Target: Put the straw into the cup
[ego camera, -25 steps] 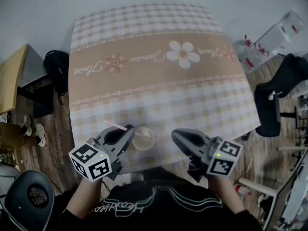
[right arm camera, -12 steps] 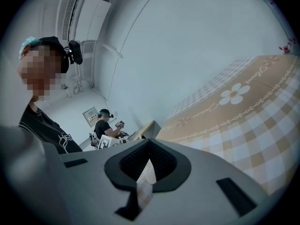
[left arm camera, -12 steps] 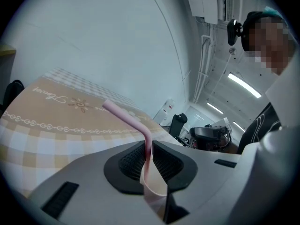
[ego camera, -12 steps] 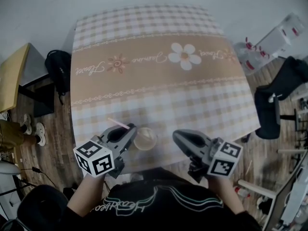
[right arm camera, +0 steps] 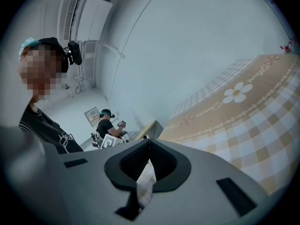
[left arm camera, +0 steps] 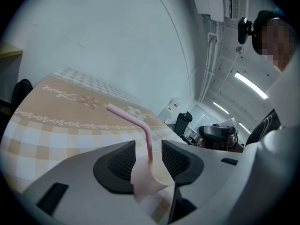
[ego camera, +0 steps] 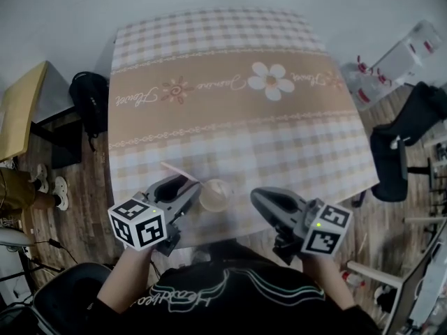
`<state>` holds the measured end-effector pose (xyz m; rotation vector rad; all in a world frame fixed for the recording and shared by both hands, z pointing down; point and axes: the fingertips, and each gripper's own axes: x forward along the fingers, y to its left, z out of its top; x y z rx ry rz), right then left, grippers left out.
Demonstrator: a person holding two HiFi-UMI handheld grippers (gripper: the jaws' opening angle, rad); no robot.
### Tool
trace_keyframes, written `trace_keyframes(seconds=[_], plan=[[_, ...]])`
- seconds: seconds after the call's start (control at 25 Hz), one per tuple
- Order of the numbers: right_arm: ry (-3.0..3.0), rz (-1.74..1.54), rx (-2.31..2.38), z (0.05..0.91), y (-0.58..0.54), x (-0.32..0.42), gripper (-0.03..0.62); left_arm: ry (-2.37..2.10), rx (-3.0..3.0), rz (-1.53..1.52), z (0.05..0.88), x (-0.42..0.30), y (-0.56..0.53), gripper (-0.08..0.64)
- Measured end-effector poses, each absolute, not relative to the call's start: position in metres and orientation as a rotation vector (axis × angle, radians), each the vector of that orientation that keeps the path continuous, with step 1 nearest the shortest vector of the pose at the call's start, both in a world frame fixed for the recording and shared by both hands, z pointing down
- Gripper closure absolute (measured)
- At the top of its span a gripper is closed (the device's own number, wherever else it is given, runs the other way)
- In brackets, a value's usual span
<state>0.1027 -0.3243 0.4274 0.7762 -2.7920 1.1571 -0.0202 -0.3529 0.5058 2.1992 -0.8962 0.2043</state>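
A pink bent straw [left arm camera: 146, 135] stands in a pale translucent cup [left arm camera: 157, 175], its bent top leaning left. My left gripper [left arm camera: 149, 157] is open around them, and its jaws have just been opening. The straw and cup sit between the pads with a gap on each side. In the head view the cup [ego camera: 215, 195] stands near the table's front edge, just right of the left gripper [ego camera: 190, 190], and the straw [ego camera: 174, 169] slants up to the left. My right gripper [ego camera: 260, 198] hovers right of the cup. Its jaws [right arm camera: 149, 150] are shut and hold nothing.
A checked cloth with flower print [ego camera: 230, 117] covers the table. On the floor lie a black bag [ego camera: 87, 103] at the left and a black chair [ego camera: 392, 152] at the right. A yellow tabletop [ego camera: 17, 110] stands far left, and white containers [ego camera: 391, 54] at the upper right.
The left gripper's jaws have spread apart and let go of the straw, which stays standing in the cup. Neither hand has shifted much.
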Motion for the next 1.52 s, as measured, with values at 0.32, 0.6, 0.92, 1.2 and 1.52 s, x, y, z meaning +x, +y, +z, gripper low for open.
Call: trace_keyframes(seconds=[0.32, 0.6, 0.92, 1.2, 1.52], plan=[[-2.831, 1.119, 0.786, 0.411, -0.306, 0.091, 0.580, -0.901, 2.231, 0.227, 0.482, -0.042, -0.326, 0.405], [-2.880, 1.059, 0.795, 0.394, -0.275, 0.072, 0.580, -0.877, 2.345, 0.203, 0.435, -0.053, -0.291, 0.407], [-2.925, 1.003, 0.819, 0.374, -0.228, 0.051, 0.580, -0.741, 2.479, 0.112, 0.372, -0.049, -0.235, 0.423], [-2.957, 0.946, 0.865, 0.360, -0.186, 0.037, 0.580, -0.659, 2.545, 0.032, 0.343, -0.055, -0.196, 0.528], [-2.967, 0.882, 0.896, 0.355, -0.146, 0.028, 0.580, -0.579, 2.599, 0.084, 0.345, -0.046, -0.165, 0.563]])
